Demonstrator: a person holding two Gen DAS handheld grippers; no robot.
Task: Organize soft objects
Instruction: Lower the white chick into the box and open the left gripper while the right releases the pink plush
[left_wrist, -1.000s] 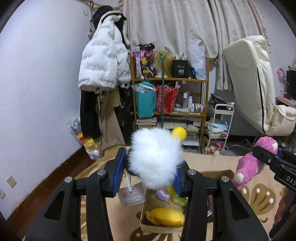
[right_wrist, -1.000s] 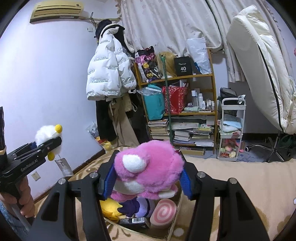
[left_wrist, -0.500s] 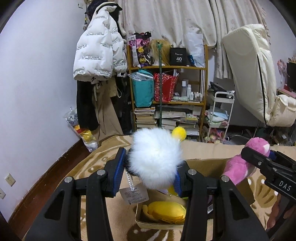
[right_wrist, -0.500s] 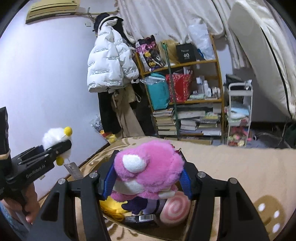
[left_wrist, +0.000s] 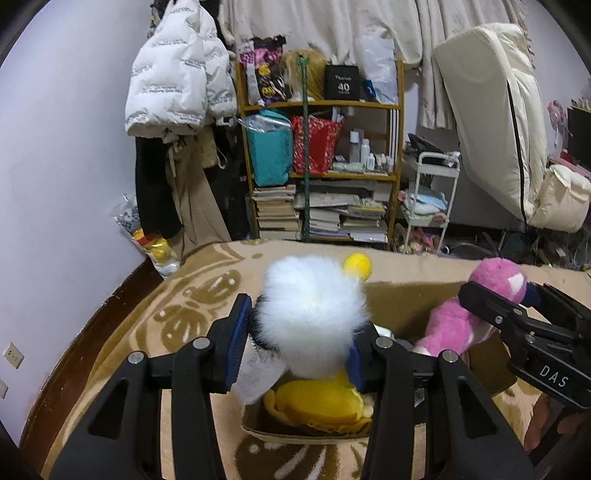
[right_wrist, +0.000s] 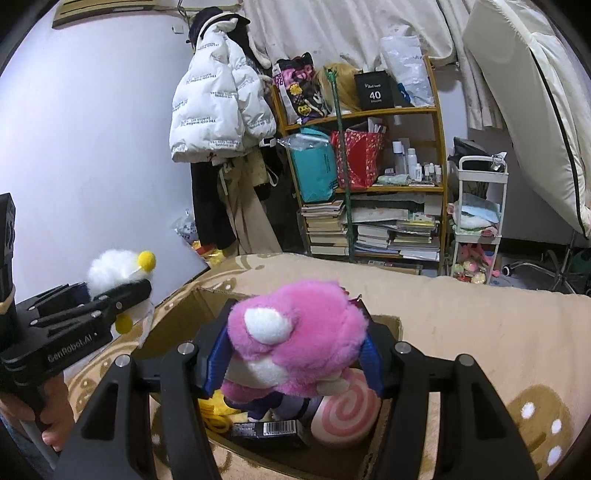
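A patterned tan blanket (left_wrist: 177, 317) spreads across the whole surface, and on it sits an open cardboard box (right_wrist: 388, 321), already holding a yellow plush (left_wrist: 317, 402), a pink swirl cushion (right_wrist: 345, 413) and a dark barcoded packet (right_wrist: 266, 430). Above the box, the right gripper (right_wrist: 293, 356) is clamped on a pink plush toy (right_wrist: 291, 332), blue pads pressed into its sides, the toy hanging just over the swirl cushion. To its left, the left gripper (left_wrist: 297, 345) squeezes a fluffy white toy (left_wrist: 314, 314) with a yellow ball (left_wrist: 357, 265) on top, held over the box's near-left corner, right above the yellow plush. A paper tag (left_wrist: 256, 373) dangles beneath the white toy.
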